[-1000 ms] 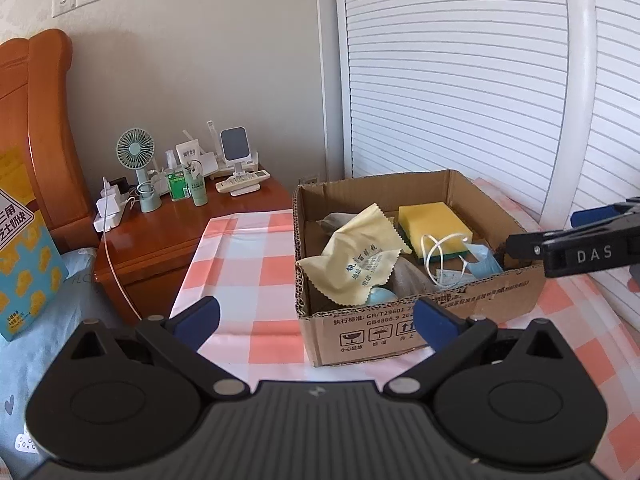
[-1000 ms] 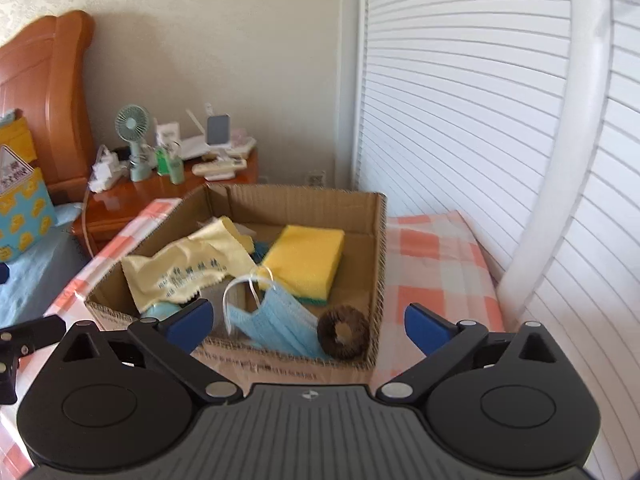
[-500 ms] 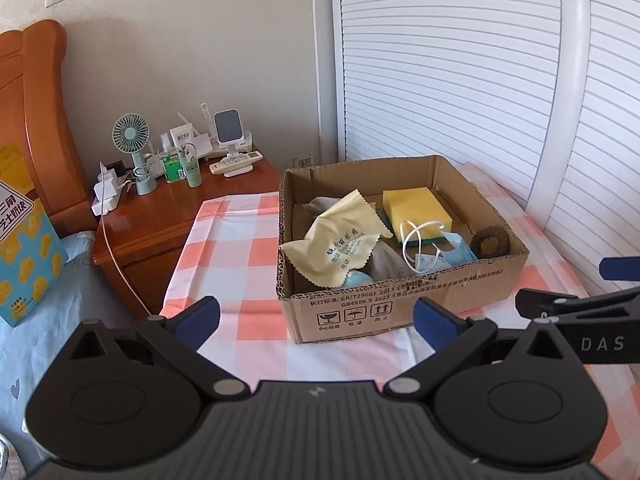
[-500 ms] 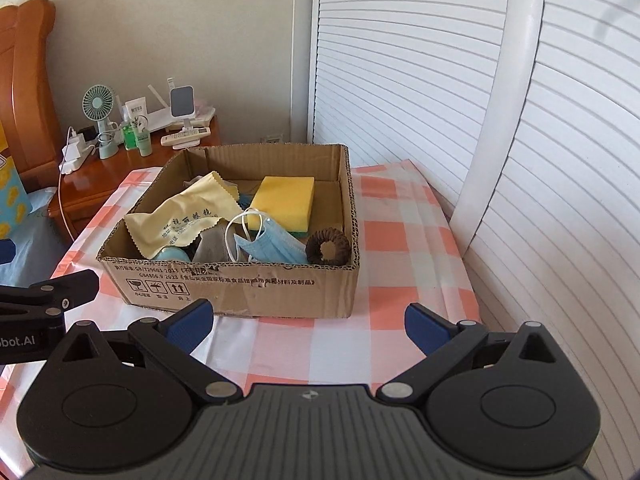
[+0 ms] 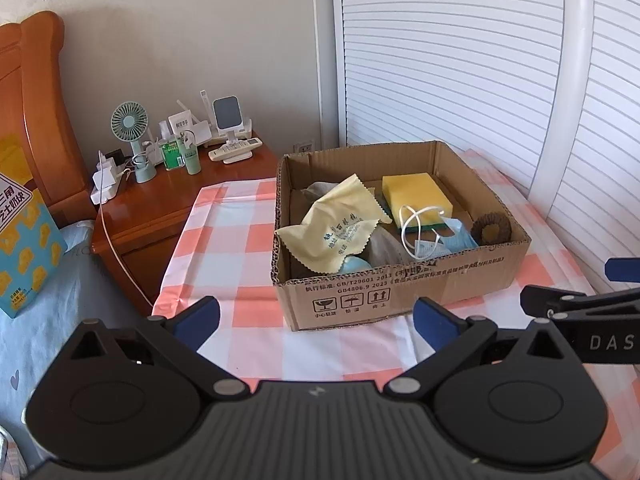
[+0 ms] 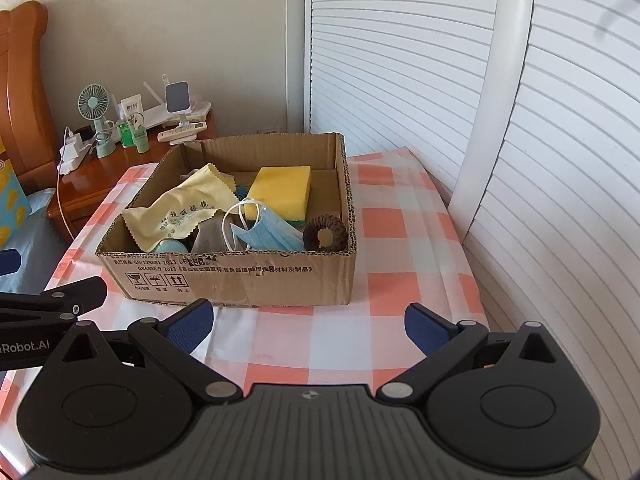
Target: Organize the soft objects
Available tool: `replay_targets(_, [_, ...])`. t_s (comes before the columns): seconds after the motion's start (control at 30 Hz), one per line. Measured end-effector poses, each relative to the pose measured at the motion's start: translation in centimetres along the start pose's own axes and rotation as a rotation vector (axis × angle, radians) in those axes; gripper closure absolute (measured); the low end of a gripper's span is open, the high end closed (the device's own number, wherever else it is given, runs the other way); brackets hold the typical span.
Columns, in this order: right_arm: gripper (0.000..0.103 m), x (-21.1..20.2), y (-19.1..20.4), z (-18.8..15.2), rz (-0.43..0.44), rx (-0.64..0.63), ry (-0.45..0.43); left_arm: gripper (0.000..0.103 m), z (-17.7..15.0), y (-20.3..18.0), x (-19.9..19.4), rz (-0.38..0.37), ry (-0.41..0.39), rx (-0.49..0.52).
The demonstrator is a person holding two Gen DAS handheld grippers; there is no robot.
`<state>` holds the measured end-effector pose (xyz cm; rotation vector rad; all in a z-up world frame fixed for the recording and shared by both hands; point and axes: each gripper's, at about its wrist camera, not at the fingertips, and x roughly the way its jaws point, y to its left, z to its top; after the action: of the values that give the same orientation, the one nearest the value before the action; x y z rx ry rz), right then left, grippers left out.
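Observation:
A cardboard box stands on the checked tablecloth. Inside lie a pale yellow cloth, a yellow sponge, a blue face mask with white loops, a brown hair scrunchie, a grey item and a light blue item. My left gripper is open and empty, in front of the box's near wall. My right gripper is also open and empty, short of the box.
A wooden nightstand at the back left carries a small fan, bottles, a remote and chargers. A wooden headboard and a yellow-blue carton stand at the left. White slatted doors line the right side.
Both grippers have pulled back from the box and stay open; the box now looks smaller and farther off. The box's contents lie as before.

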<state>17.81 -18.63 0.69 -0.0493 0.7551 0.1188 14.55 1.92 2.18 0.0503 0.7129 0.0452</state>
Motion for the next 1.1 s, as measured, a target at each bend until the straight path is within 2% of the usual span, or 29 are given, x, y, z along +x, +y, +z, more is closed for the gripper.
replay_targets(1.1, [0.0,0.47,0.13,-0.26,-0.002,-0.004,0.01,0.001,-0.37,0.11,0.68,0.008,0.028,-0.005])
